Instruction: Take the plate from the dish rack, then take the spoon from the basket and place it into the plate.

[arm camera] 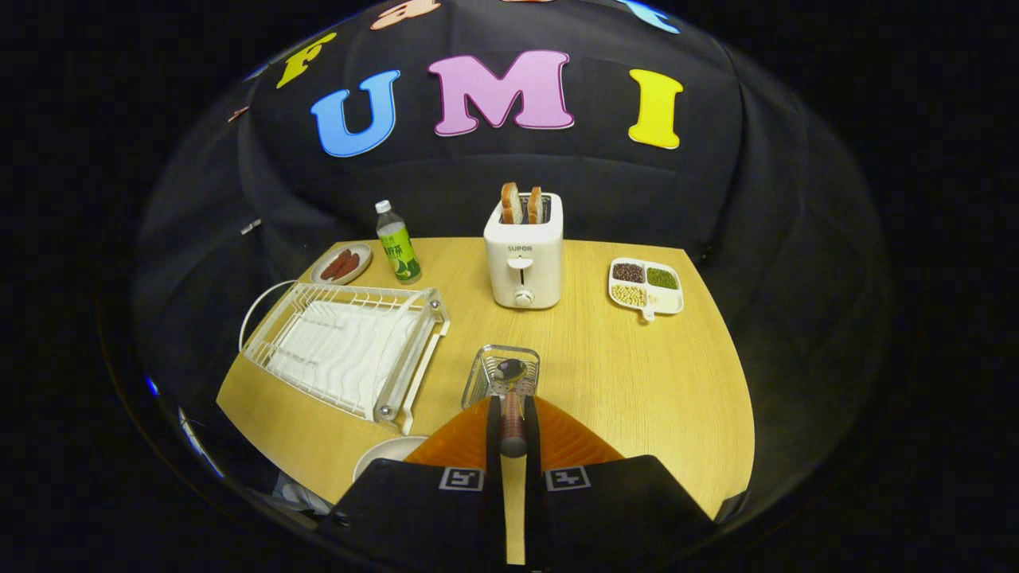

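Spoon [512, 410] is clamped in the narrow tongs [512, 430] over the basket [487, 368]; plate [386, 455] partly hidden behind them.

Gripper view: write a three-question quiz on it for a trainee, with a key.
1. True or false: the gripper is shut on the spoon.
2. What stands in the toaster? A) bread B) a bottle C) spoons
3. Name the thing beside the fingers, near the dish rack.

Key: 1 true, both fingers press on the handle, its bowl over the basket. 2 A. 3 the plate.
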{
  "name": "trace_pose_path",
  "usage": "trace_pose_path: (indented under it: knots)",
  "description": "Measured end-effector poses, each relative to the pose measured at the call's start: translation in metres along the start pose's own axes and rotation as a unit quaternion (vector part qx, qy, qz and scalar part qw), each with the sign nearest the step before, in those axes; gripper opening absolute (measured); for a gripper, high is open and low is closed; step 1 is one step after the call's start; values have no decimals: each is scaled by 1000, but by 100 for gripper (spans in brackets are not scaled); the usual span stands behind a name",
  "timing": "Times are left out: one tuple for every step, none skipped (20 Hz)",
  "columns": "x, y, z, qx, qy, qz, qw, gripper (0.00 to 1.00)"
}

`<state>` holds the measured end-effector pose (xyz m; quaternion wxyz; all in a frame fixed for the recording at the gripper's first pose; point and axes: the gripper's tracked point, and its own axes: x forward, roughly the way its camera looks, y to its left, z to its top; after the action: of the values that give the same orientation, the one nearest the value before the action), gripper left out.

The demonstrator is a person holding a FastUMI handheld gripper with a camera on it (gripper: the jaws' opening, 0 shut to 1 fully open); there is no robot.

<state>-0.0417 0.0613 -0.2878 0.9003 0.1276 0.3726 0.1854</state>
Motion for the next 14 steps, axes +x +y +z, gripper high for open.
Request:
trace_pose_path:
  knots:
    - [-8,4,3,4,-5,6,1000,13]
    - [-17,9,6,7,-10,13,1000,13]
    - [-25,15,7,9,-13,20,1000,13]
    - [-32,20,6,10,-14,28,999,13]
    - [-40,26,3,10,-13,36,999,13]
    - [-46,32,-2,9,-10,42,999,13]
    - [-53,37,-7,8,-5,47,999,13]
    - [-57,43,-16,3,1,53,999,13]
    - [-60,49,-27,-5,11,58,998,13]
    - [-62,51,-40,-16,22,57,998,13]
    - [-62,52,-53,-24,34,54,998,13]
    - [-61,57,-68,-27,46,56,997,13]
    - [-59,63,-83,-29,60,62,996,13]
    - [-54,67,-97,-32,72,65,995,13]
